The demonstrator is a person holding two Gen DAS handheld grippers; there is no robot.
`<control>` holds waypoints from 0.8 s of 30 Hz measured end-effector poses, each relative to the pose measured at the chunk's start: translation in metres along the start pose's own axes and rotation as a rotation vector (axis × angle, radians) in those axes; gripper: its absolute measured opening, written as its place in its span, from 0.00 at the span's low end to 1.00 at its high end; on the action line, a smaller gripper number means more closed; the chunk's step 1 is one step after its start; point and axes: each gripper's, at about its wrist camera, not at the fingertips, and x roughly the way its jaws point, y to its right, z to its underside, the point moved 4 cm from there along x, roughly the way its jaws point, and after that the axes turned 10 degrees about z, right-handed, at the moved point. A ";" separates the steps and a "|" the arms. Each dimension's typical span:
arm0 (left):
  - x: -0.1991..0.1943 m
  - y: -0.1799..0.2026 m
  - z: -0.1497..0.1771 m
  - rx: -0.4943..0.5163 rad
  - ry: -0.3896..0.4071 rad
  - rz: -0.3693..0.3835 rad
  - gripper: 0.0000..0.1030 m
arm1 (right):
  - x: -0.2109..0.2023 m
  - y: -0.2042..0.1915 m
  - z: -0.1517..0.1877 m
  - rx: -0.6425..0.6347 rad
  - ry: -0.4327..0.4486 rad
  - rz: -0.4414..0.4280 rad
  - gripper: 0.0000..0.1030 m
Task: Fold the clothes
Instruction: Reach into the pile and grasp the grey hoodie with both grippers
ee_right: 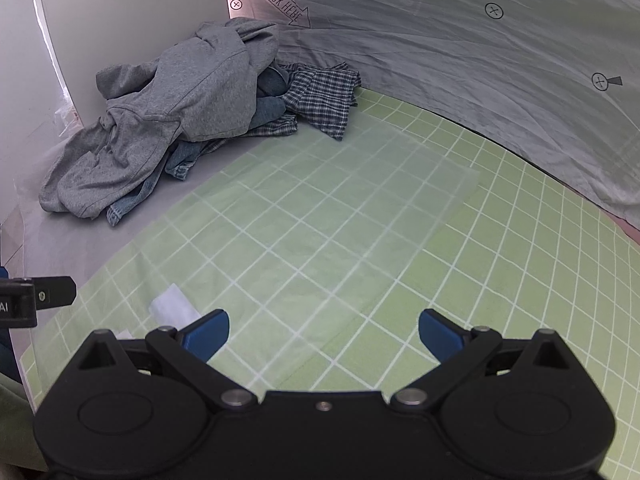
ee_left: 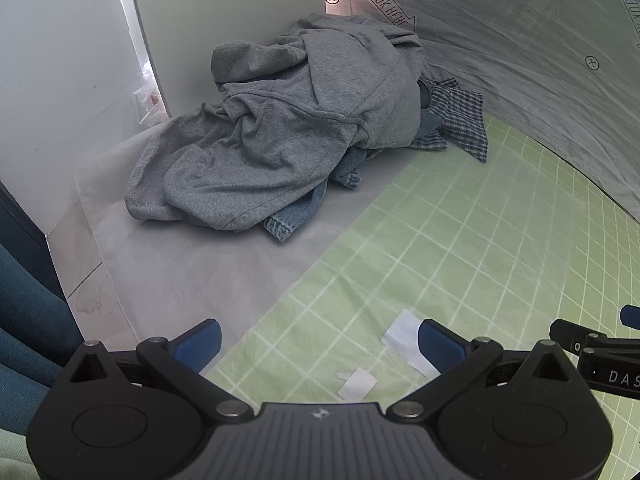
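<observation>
Two grippers hung empty over the green checked sheet (ee_right: 420,248) as we looked along them. Our left gripper (ee_left: 320,344) had its blue-padded jaws spread wide, and so did our right gripper (ee_right: 324,332); neither touched any cloth. In the left wrist view the clothes lay heaped at about twelve o'clock, well apart from the fingers: a grey sweatshirt (ee_left: 288,128) crumpled on top, blue jeans (ee_left: 292,216) poking out beneath its near edge, and a plaid garment (ee_left: 460,120) at the heap's two o'clock side. From the right wrist view we saw the same heap at about ten o'clock. It sat on a pale grey cloth (ee_left: 208,264) against a printed grey backdrop (ee_right: 460,64). White paper scraps (ee_left: 404,336) lay on the sheet just beside the left gripper's right finger.
</observation>
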 end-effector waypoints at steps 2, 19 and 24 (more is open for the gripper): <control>0.009 -0.004 -0.011 -0.014 0.001 -0.009 1.00 | 0.014 -0.004 -0.014 -0.006 -0.004 0.001 0.99; 0.122 -0.088 -0.203 -0.204 0.110 -0.124 1.00 | 0.142 -0.083 -0.228 -0.054 0.147 -0.066 0.93; 0.148 -0.096 -0.236 -0.219 0.131 -0.089 0.87 | 0.171 -0.106 -0.284 -0.050 0.186 -0.069 0.83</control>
